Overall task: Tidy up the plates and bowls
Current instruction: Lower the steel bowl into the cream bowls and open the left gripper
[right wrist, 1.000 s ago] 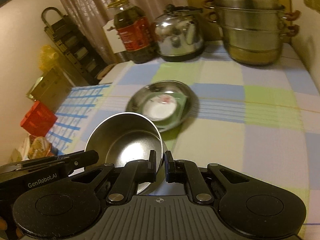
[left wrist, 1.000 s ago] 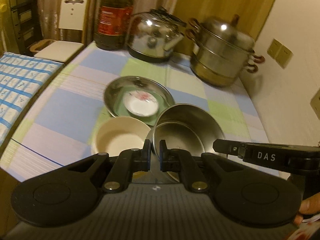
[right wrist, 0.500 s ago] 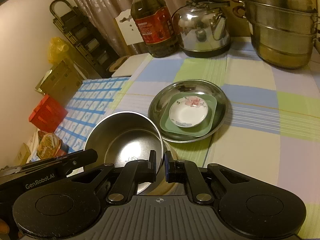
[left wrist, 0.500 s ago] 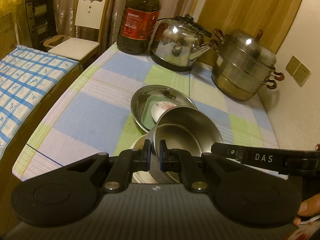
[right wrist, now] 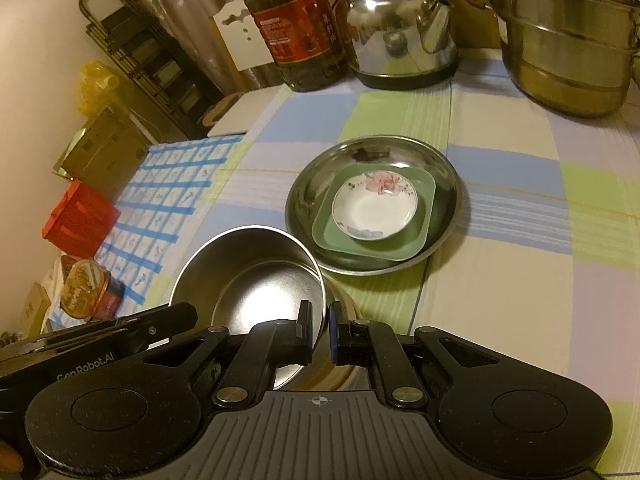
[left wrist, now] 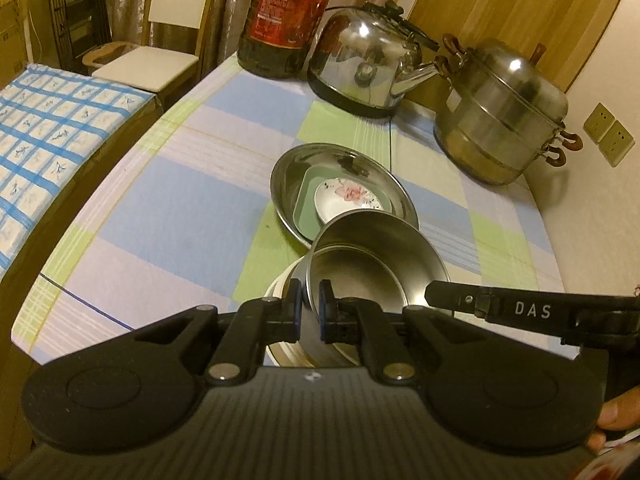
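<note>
A steel bowl point(left wrist: 372, 264) point(right wrist: 260, 280) is held by both grippers on its near rim. My left gripper point(left wrist: 309, 308) is shut on the rim's left part, my right gripper point(right wrist: 319, 330) on its right part. The bowl sits in or just above a cream bowl point(left wrist: 280, 284) point(right wrist: 340, 376), mostly hidden beneath; I cannot tell if they touch. Beyond stands a round steel plate point(left wrist: 288, 176) point(right wrist: 312, 192) holding a green square plate point(left wrist: 306, 196) point(right wrist: 416, 240) with a small white flowered dish point(left wrist: 344, 198) point(right wrist: 374, 206) on top.
At the back of the checked tablecloth point(left wrist: 180, 200) stand an oil bottle point(left wrist: 286, 20), a steel kettle point(left wrist: 368, 64) and a stacked steamer pot point(left wrist: 504, 116). A chair point(left wrist: 160, 60) and a blue-checked surface point(left wrist: 48, 132) lie left of the table. A wall is at the right.
Both grippers carried the steel bowl left from beside the cream bowl to over it. The cream bowl is now mostly covered.
</note>
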Action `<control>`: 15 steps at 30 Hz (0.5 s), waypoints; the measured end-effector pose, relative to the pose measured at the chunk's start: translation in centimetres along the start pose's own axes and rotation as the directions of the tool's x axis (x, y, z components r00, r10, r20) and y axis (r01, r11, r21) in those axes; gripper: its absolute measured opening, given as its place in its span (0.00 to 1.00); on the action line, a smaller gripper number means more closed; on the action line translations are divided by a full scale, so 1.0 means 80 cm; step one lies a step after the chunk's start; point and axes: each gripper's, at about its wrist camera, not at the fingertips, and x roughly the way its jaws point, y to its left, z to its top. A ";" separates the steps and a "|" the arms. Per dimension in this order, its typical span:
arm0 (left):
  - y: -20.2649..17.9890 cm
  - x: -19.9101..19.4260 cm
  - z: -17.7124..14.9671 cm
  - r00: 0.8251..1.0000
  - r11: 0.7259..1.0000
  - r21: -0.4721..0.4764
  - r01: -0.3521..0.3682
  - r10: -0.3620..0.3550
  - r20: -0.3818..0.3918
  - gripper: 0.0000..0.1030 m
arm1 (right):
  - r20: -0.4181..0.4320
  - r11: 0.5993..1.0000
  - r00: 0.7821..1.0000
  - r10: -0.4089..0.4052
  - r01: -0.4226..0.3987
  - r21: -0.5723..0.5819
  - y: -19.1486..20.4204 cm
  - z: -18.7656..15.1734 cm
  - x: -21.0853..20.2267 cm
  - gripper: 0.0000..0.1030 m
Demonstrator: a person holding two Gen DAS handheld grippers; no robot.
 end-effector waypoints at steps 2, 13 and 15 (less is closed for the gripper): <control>0.001 0.004 0.000 1.000 1.000 0.000 0.000 0.000 -0.005 0.06 | -0.007 1.000 1.000 -0.003 0.003 0.006 -0.001 0.000 0.003 0.08; 0.007 0.019 0.001 0.999 1.000 -0.009 -0.004 0.004 -0.038 0.06 | -0.040 1.000 0.999 -0.013 0.013 0.015 -0.003 0.001 0.018 0.08; 0.006 0.022 0.000 0.999 1.000 -0.011 -0.006 0.005 -0.045 0.06 | -0.043 1.000 0.999 -0.013 0.014 0.016 -0.004 0.001 0.018 0.08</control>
